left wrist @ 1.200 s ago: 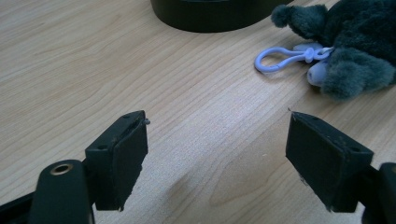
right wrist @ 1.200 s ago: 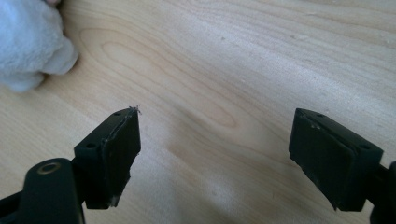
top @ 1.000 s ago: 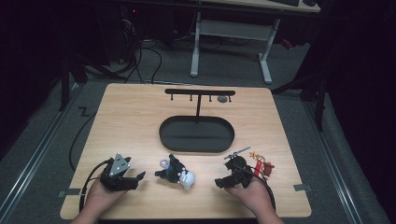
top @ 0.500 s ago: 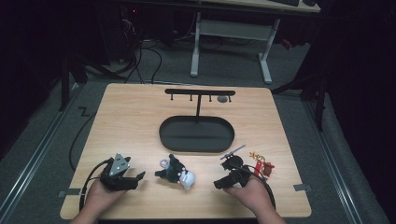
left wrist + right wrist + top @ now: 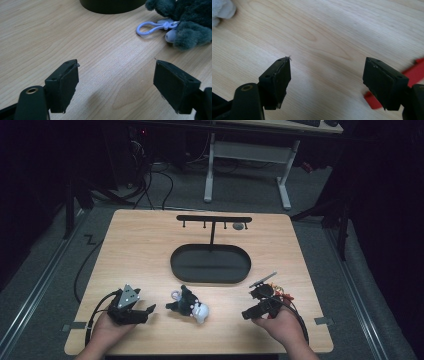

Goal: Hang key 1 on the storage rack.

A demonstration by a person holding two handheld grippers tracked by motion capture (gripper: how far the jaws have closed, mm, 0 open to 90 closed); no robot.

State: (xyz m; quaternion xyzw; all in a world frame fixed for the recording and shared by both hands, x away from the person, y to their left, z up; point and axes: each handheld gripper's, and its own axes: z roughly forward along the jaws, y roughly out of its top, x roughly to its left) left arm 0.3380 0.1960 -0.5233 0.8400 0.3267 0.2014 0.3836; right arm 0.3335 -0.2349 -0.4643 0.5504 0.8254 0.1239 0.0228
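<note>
The right hand-held gripper [image 5: 248, 312] has swung toward the plush keychain [image 5: 189, 303].

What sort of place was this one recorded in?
Probably a lab or workshop set up for recording, not a home: a lone wooden table on grey carpet, a white-legged desk behind it, and loose cables on the floor in a dark room.
</note>
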